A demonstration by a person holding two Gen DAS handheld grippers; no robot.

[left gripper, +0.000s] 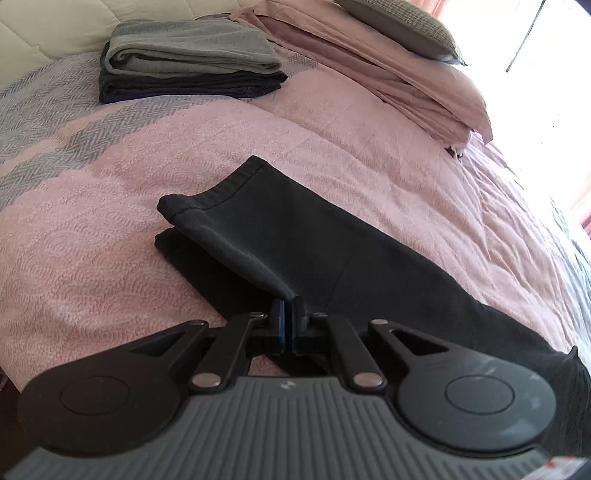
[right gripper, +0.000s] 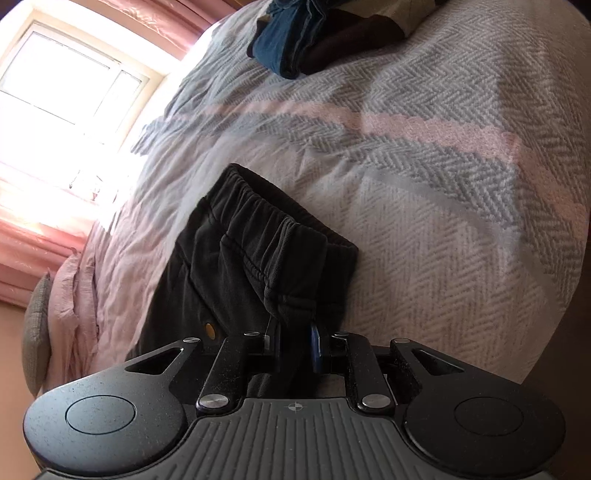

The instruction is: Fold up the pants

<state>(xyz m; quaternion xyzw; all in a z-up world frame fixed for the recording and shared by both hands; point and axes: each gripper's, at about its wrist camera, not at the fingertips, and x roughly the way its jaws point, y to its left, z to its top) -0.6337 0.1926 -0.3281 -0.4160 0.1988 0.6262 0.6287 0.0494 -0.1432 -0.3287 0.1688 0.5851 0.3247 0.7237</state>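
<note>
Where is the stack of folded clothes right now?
In the left wrist view, the folded stack sits upper left on the bed, beyond the black pants.

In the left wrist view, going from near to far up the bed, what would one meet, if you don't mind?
left gripper shut on the black pants → pink bedspread → stack of folded clothes → cream headboard.

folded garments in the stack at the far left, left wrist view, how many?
2. A grey garment lies on top, a dark garment directly under it. More layers may be hidden.
</note>
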